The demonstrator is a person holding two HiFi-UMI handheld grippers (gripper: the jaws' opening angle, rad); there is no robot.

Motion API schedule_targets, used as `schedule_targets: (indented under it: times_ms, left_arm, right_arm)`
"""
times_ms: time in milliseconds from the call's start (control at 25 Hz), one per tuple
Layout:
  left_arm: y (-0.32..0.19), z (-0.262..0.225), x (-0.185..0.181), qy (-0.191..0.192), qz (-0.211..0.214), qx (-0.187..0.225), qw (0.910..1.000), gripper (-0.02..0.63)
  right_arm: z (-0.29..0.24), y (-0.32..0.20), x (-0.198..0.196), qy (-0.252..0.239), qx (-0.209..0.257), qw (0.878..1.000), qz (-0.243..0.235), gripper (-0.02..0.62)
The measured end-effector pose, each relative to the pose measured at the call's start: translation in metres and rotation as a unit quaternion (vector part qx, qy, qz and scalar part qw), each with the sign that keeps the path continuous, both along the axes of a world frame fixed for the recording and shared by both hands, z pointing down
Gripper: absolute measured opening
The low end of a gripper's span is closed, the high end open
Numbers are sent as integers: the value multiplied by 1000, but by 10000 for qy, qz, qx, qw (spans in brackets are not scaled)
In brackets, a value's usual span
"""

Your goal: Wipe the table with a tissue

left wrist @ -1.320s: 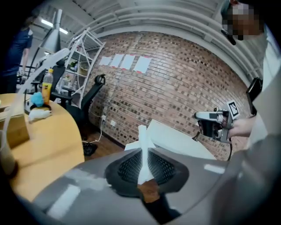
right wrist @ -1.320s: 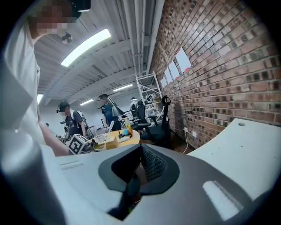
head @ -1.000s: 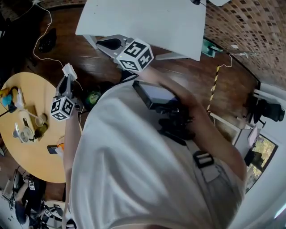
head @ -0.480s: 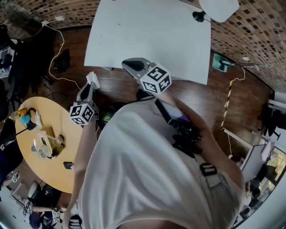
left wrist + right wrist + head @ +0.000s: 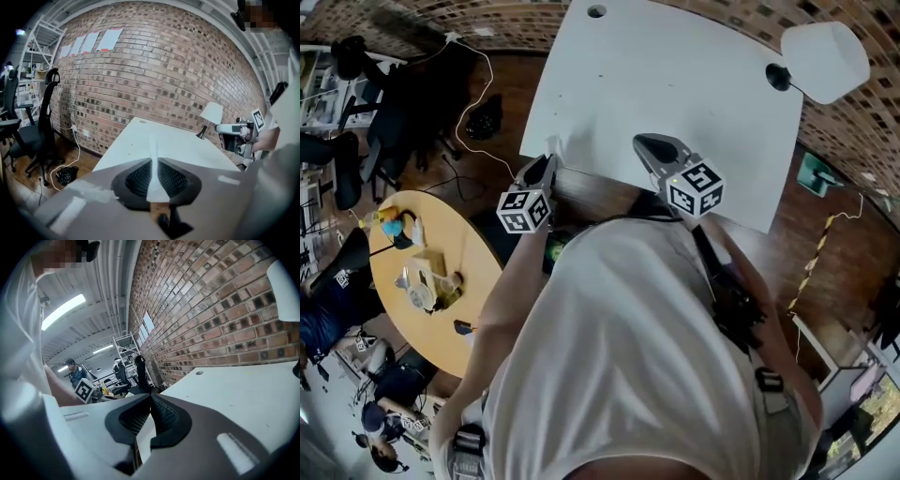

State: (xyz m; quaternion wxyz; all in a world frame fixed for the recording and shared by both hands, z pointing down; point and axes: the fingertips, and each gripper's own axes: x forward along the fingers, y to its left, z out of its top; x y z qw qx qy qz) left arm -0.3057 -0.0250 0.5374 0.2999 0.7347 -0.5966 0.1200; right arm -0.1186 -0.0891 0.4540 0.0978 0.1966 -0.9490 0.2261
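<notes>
Your left gripper [image 5: 547,163] pinches the tissue [image 5: 153,146], your right gripper [image 5: 644,142] is closed on nothing; wiping the table [image 5: 675,84] looks unstarted

A: Start with left tongs [image 5: 549,161]. Shut or apart?
B: Pinched on a thin tissue [image 5: 153,159] strip, upright between the pads. Held out ahead on left arm [image 5: 502,291], tipped somewhat down, left cube [image 5: 525,210] facing up.
A: Now right tongs [image 5: 649,143]?
B: Closed tip to tip, nothing clamped. Held out ahead on right arm [image 5: 745,272], closer to level, right cube [image 5: 696,189] facing up too.
A: Spacing?
B: Side by side, apart, not touching. Both aimed the same way, away from the torso [image 5: 619,356].
</notes>
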Motion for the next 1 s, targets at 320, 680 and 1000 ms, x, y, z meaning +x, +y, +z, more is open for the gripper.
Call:
schedule_targets:
  times_ms: [320, 680, 1000]
  left_arm:
    - [-21, 21, -18, -390, -390, -540, 9970, 42]
    - [-55, 40, -61, -513, -365, -769, 9950, 41]
    - [-90, 74, -75, -561, 149, -1072, 9925, 41]
  right_arm:
    - [9, -34, 16, -126, -181, 9997, -66, 8]
    - [14, -57, -2, 5, -241, 9996, 155, 8]
    - [8, -77, -22, 303, -194, 9977, 575, 8]
